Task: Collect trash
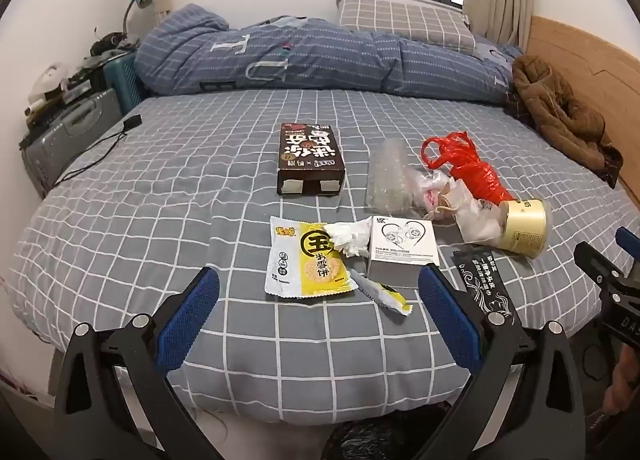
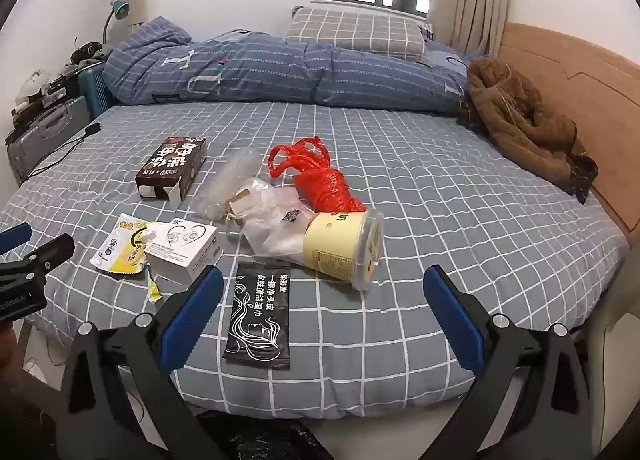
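Trash lies scattered on the bed (image 1: 160,195): a wrapper (image 1: 306,260), box (image 1: 310,157), cup (image 2: 344,246) and red bag (image 2: 320,175), while both tools, left (image 1: 319,302) and right (image 2: 323,302), gape wide, holding nothing.

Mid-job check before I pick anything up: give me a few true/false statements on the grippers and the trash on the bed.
1. Both grippers are open and hold nothing. True: left gripper, right gripper.
2. The yellow cup stands upright. False: it lies on its side.
3. The black sachet lies flat, nearest the right gripper. True.
4. The crumpled tissue sits on the brown box. False: it rests on the yellow snack wrapper, beside the white box.
5. The red plastic bag lies on the floor. False: it is on the bed sheet.
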Tool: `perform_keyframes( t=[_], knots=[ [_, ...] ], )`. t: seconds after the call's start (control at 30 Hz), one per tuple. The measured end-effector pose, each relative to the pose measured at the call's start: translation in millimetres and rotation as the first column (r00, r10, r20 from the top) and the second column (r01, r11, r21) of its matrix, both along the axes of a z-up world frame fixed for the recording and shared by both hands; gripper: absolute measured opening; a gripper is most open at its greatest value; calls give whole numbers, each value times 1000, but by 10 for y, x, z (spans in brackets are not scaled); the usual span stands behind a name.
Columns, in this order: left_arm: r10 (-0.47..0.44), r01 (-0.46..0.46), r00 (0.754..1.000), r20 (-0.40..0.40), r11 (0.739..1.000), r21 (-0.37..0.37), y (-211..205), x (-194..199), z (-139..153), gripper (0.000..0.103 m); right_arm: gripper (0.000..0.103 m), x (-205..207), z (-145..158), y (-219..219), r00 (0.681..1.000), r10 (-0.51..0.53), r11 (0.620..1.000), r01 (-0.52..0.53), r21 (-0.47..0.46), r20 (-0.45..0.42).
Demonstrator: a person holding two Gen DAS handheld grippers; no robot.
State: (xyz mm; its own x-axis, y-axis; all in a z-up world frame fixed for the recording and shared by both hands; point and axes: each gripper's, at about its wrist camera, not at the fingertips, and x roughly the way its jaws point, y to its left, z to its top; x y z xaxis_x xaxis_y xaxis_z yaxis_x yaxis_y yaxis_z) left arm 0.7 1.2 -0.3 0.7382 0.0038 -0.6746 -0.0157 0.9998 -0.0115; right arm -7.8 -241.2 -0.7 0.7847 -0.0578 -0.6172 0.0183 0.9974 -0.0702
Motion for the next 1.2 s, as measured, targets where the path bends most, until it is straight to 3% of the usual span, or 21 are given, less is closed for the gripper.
perform_keyframes(
  t=[1.2],
  knots=[
    [-9, 9, 1000, -4, 1000, 27, -63, 15, -37, 97, 96, -3, -16, 7, 999, 33, 998, -33, 44, 11]
  ],
)
